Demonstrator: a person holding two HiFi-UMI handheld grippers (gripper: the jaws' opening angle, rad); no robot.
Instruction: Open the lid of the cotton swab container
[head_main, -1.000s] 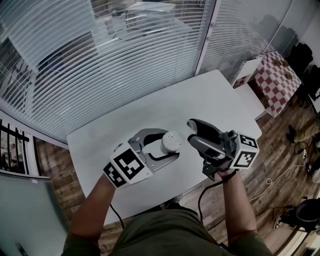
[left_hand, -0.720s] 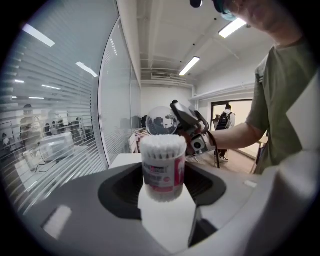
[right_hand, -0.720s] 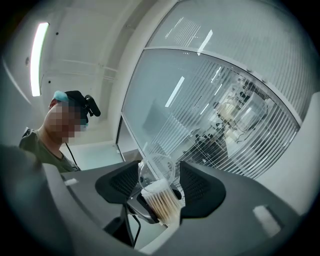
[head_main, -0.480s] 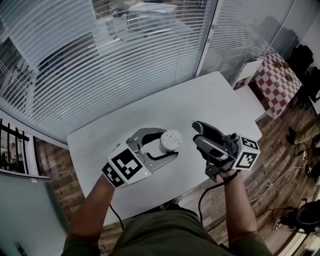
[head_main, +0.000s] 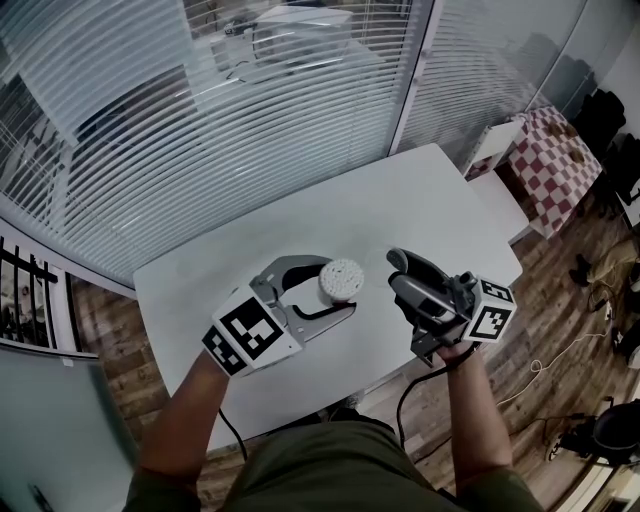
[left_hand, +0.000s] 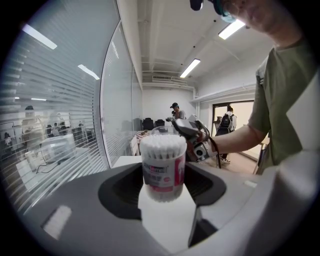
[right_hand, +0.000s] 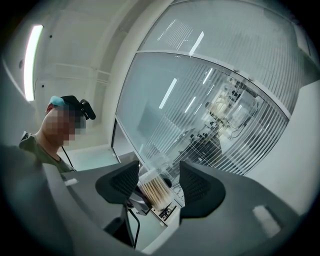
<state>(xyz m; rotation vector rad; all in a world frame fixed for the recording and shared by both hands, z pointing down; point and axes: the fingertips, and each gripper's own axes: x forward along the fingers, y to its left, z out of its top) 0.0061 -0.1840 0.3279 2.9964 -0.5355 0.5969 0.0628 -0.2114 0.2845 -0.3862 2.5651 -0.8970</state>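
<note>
cotton swab container (left_hand: 162, 170), lid (right_hand: 151, 170) off now
left gripper (left_hand: 162, 189) clamped on it, right gripper (head_main: 397, 263) pulled back with the lid between its jaws

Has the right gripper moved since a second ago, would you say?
Yes: the right gripper drew slightly away from the cotton swab container, toward the near edge of the table.

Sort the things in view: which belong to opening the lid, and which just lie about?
Job: container, in the left gripper; clear lid, apparently in the right gripper.
Lying about: chequered cloth, floor cable.
</note>
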